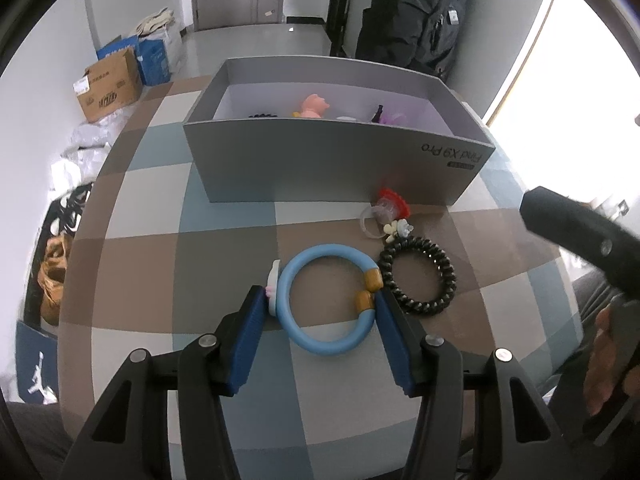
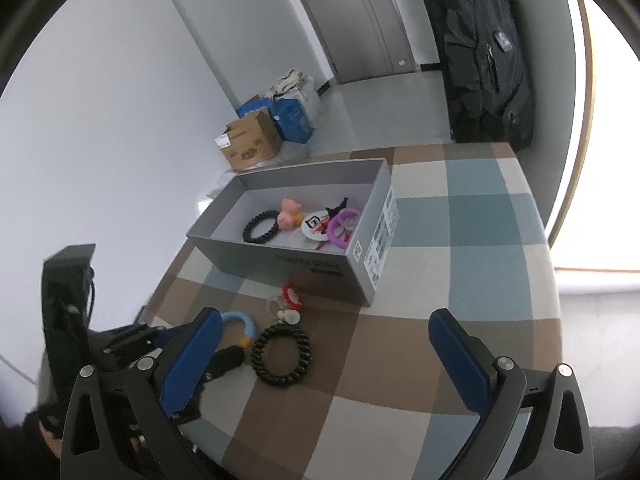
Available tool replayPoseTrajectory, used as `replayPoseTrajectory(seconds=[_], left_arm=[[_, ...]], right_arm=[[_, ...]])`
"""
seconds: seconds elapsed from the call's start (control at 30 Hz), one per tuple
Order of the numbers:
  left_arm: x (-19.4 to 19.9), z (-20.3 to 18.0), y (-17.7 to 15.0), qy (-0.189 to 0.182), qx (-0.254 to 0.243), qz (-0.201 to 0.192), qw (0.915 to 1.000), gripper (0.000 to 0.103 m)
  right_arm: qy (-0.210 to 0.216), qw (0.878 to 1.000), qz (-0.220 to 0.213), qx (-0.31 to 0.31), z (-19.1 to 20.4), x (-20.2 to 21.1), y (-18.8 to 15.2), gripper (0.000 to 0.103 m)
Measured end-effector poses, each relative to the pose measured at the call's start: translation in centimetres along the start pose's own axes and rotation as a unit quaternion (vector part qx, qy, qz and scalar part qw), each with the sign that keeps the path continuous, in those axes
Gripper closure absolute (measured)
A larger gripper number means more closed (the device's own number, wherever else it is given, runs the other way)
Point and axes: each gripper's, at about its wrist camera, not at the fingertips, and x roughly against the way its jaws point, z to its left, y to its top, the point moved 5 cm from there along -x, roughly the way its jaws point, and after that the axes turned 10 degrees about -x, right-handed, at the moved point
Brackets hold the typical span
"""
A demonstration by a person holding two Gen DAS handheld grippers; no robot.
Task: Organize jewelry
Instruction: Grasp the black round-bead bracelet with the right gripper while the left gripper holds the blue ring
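Observation:
A light-blue open bracelet [image 1: 332, 250] with gold end beads and a white charm lies on the checked tablecloth. My left gripper [image 1: 319, 295] straddles it, its blue pads touching the charm on one side and the gold beads on the other. Just right of it lie a black spiral hair tie [image 1: 448, 274], a small pale charm [image 1: 396, 228] and a clear ring with a red top [image 1: 390, 202]. My right gripper [image 2: 326, 318] hovers open above the table, holding nothing. Below it the hair tie [image 2: 306, 344] and the blue bracelet [image 2: 248, 322] are visible.
A grey open box [image 1: 340, 160] stands behind the loose pieces. It holds a black bead bracelet [image 2: 260, 226], a pink pig figure [image 2: 289, 214], a purple ring [image 2: 340, 224] and a round white badge. Cardboard boxes [image 2: 252, 144] sit on the floor beyond the table.

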Motion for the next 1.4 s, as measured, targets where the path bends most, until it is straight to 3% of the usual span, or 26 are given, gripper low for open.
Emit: replayPoseTrajectory(seconds=[0.2, 0.73, 0.87, 1.23, 1.4], left_arm=[[1.3, 0.6, 0.6, -0.017, 0.027, -0.025, 0.9992, 0.053], [4.5, 3.2, 1.7, -0.086, 0.11, -0.089, 0.9861, 0.053], [5.1, 3.9, 1.8, -0.099, 0.124, -0.103, 0.982, 0.053], [5.7, 5.6, 1.2, -0.105, 0.142, -0.111, 0.978, 0.053], [5.5, 6.4, 0.9, -0.107, 0.157, -0.108, 0.9759, 0.053]], right_arm=[[-0.015, 1.0, -0.01, 0.017, 0.3, 0.1, -0.1, 0.0], [-0.011, 0.999, 0.038, 0.019, 0.5, -1.5, -1.9, 0.0], [-0.018, 0.997, 0.059, 0.04, 1.4, -2.6, -2.9, 0.011], [-0.042, 0.991, 0.075, 0.103, 4.1, -5.3, -4.1, 0.021], [-0.051, 0.988, 0.07, 0.13, 5.1, -6.0, -4.4, 0.042]])
